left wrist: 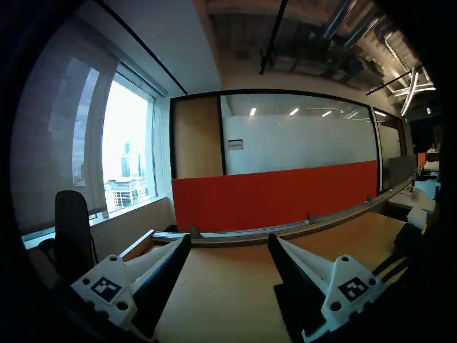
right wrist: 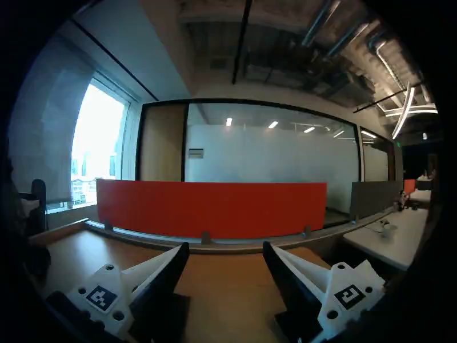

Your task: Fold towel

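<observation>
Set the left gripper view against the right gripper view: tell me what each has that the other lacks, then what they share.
Left gripper view: the left gripper, open above the wooden desk; a black chair standing by the window; black cables at the desk's right side.
Right gripper view: the right gripper, open; a white desk spread out at the right.
Shared: the wooden desk, the red divider along its far edge, the frosted glass wall behind it, the bright window and the ceiling pipes.
</observation>
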{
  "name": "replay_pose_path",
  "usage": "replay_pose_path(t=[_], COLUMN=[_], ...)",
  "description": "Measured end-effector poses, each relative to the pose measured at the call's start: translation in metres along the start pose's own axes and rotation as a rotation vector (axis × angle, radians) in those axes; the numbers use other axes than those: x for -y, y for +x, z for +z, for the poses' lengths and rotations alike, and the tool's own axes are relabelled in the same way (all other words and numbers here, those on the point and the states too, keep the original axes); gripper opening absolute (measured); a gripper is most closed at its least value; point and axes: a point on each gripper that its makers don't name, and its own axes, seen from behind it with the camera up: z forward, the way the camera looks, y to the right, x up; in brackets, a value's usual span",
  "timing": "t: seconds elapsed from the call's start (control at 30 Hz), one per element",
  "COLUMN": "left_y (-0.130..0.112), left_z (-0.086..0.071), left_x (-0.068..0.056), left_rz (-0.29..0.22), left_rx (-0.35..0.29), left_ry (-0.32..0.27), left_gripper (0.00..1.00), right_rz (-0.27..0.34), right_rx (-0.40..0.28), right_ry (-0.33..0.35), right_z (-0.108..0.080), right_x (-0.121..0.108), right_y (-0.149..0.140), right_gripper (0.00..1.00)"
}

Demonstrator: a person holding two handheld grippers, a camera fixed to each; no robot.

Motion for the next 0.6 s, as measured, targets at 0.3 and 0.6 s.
replay_pose_path(t=[0.3, 0.6], left_y=[0.010, 0.006], left_z=[-0.004, -0.004], left_x=[-0.003, -0.021], left_rz=[-0.002, -0.013], left_rx=[0.041, 0.110], left_ry=[-0.040, -0.135], left_gripper=[1.00, 1.00], right_rz=[-0.031, -0.092], right_rx=[0.023, 0.082], right_ry=[0.021, 0.110], right_z=[0.001, 0.000], right_x=[0.009, 0.031], right_y=[0.012, 0.010], right_gripper=[0.99, 0.99])
